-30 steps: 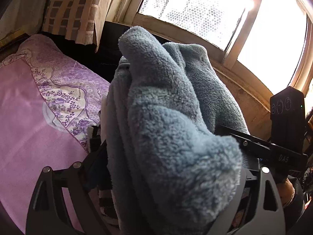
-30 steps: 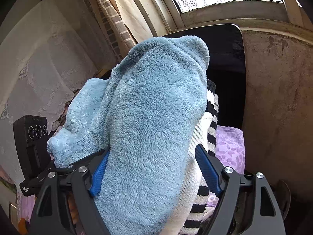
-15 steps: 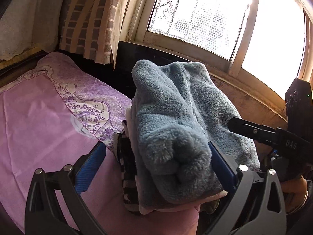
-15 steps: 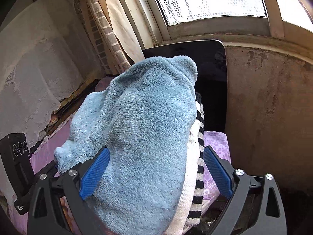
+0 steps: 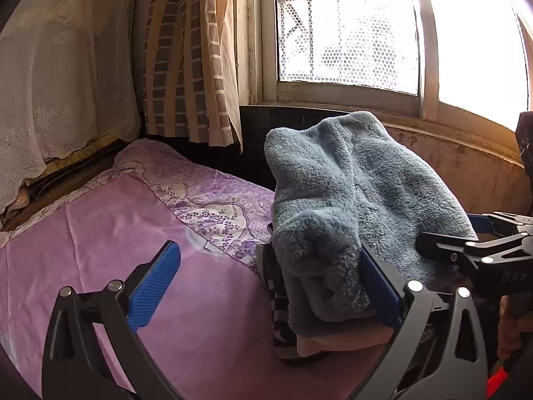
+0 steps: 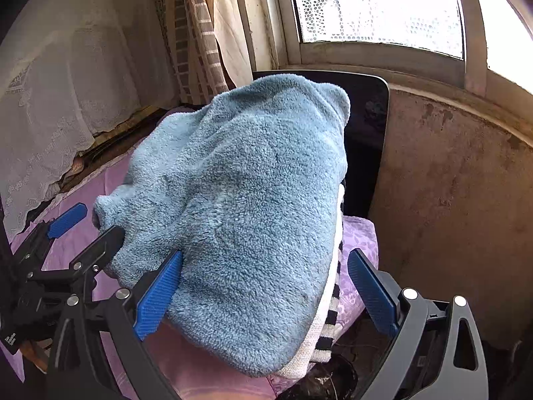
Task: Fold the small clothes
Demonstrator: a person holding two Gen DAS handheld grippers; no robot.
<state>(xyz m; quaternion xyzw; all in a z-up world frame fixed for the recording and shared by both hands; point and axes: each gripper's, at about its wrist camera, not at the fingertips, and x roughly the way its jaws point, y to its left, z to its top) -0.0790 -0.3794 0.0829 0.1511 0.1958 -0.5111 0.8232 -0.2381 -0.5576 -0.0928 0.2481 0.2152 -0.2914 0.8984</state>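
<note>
Left gripper (image 5: 266,286) spread wide, nothing clamped; right-side pad just brushing blue fleece garment (image 5: 359,206). Right gripper (image 6: 263,290) jaws opening w/ fleece between, left pad touching fluff, not pinching. Fleece folded atop striped knit (image 6: 328,330) on purple bedsheet (image 5: 100,233), stack near bed edge by wall. Risk, judged: pad snagging pile on pull-back, undoing fold or tipping stack off edge. No containers in view.
</note>
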